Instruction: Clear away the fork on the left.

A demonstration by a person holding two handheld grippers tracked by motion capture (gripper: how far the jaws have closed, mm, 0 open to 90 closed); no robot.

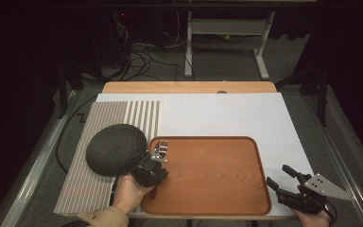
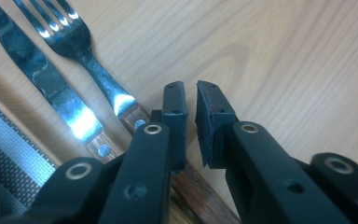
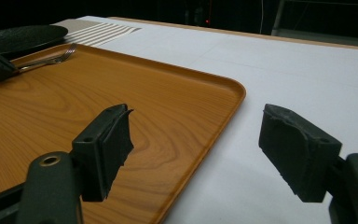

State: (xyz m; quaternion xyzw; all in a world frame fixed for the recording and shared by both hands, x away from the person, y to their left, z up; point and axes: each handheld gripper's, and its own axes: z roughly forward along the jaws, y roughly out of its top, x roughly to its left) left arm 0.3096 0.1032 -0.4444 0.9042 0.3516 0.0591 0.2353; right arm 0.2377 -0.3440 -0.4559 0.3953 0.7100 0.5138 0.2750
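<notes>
A wooden tray [image 1: 208,165] lies at the table's near middle. At its left end a fork [image 1: 162,147] and a knife [image 1: 156,150] rest side by side, tines pointing away. My left gripper [image 1: 157,159] sits low over their wooden handles. In the left gripper view the jaws [image 2: 191,93] stand shut to a sliver with nothing between them, just right of the fork [image 2: 88,60] and knife [image 2: 42,74], over bare tray [image 2: 284,70]. My right gripper [image 1: 278,174] hovers off the tray's right edge, open and empty [image 3: 196,135].
A dark round plate [image 1: 116,149] sits on a striped placemat [image 1: 108,116] left of the tray. White sheet [image 1: 227,113] covers the table behind and to the right. The table's near edge lies just under both hands.
</notes>
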